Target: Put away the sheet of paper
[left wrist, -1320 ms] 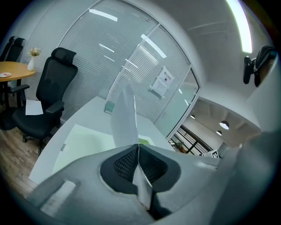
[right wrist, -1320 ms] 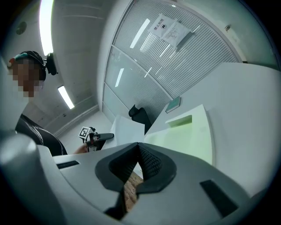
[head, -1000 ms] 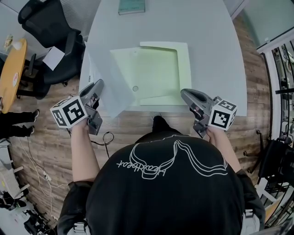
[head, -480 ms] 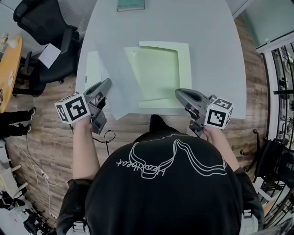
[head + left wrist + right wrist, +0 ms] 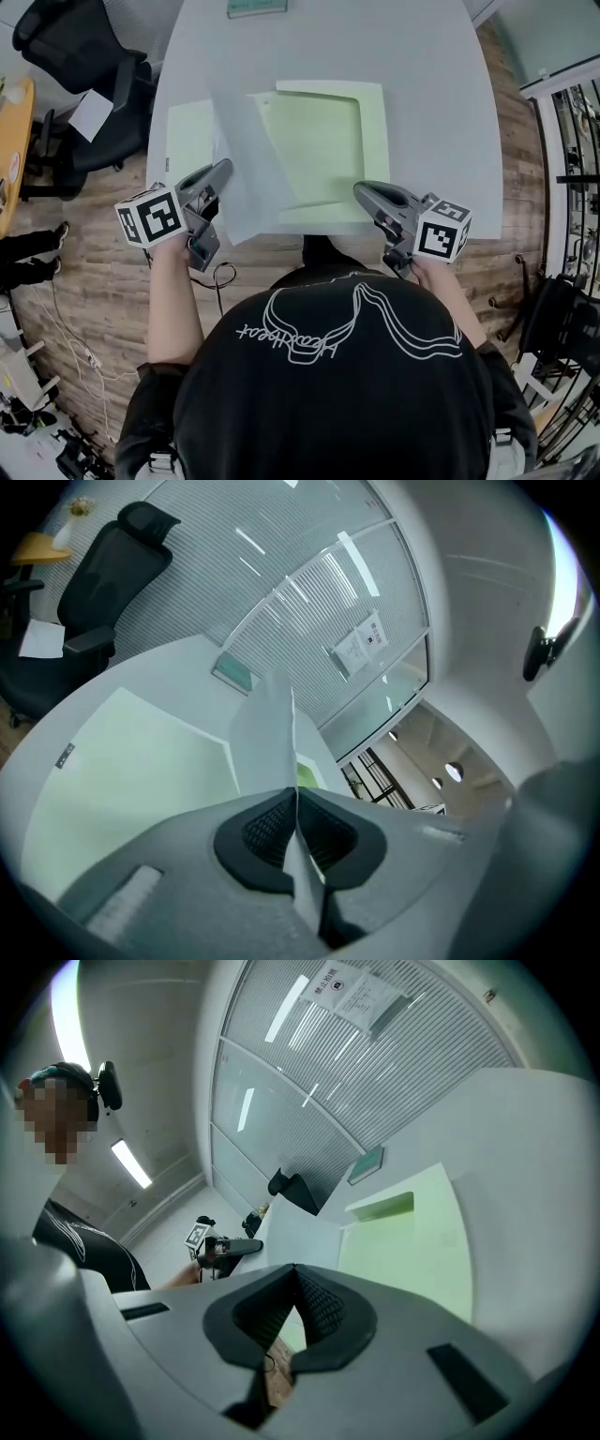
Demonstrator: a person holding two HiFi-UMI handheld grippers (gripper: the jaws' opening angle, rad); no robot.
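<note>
The left gripper [image 5: 223, 171] has its jaws closed on a near corner of the sheet of paper [image 5: 242, 159]. In the left gripper view the sheet [image 5: 267, 733] stands on edge between the pads and rises away from them. From the head view its long axis runs from the near edge of the table [image 5: 422, 84] away toward the far side. The far end leans a little to the left. The sheet lies partly across the left part of the open green folder [image 5: 323, 141], which is flat on the table with its long side across.

The right gripper [image 5: 361, 190] is over the folder's near right part. Its jaws meet at the tips with nothing between them. I cannot tell whether it touches the folder.

Bare table lies right of the folder and beyond its far edge, up to a teal book [image 5: 255, 7] at the far rim. An office chair [image 5: 66, 56] stands off the table's left side on the wooden floor [image 5: 94, 272].
</note>
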